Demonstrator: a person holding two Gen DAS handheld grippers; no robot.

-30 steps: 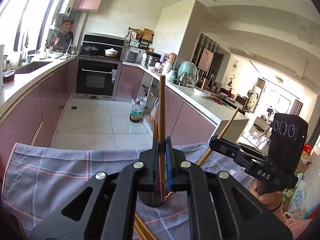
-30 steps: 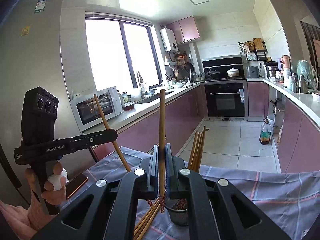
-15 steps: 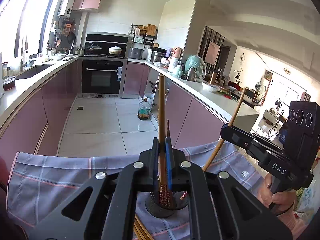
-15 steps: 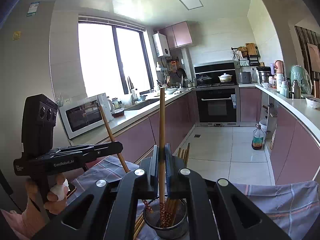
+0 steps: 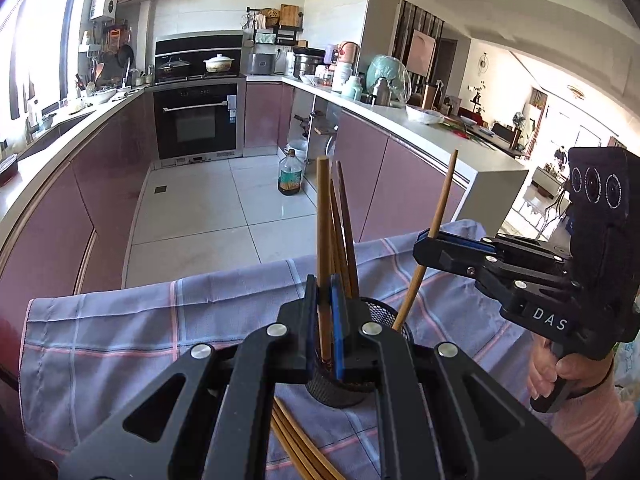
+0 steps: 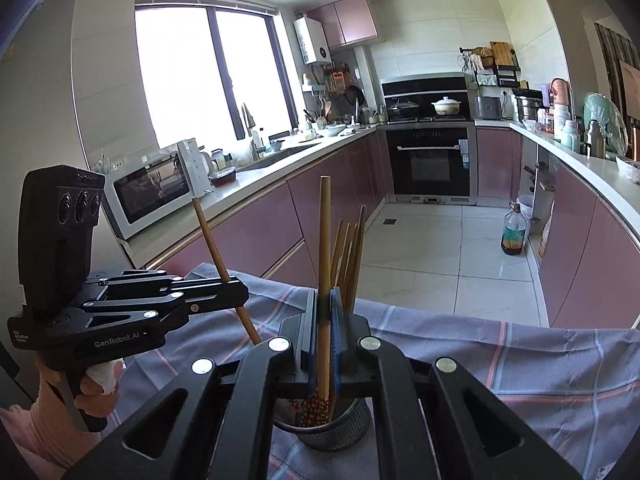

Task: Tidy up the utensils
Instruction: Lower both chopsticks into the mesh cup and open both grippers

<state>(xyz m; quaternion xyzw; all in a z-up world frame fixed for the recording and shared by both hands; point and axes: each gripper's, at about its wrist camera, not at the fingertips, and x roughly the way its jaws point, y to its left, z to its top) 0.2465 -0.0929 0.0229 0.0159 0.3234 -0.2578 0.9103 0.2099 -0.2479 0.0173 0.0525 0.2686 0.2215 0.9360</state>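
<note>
Each tool, left (image 5: 325, 312) and right (image 6: 323, 320), clamps a chopstick (image 5: 323, 232) upright, tip inside the mesh holder (image 6: 340, 432).

Left gripper (image 5: 325, 320) is clamped on one wooden chopstick (image 5: 322, 232), standing nearly upright with its lower end down in the black mesh holder (image 5: 384, 316). A few more chopsticks (image 5: 344, 236) already lean in there. Right gripper (image 5: 430, 240) comes in from the right, pinching another chopstick (image 5: 440, 200) that is tilted, tip at the holder's rim. Loose chopsticks (image 5: 296, 440) lie on the plaid cloth (image 5: 120, 328).
</note>
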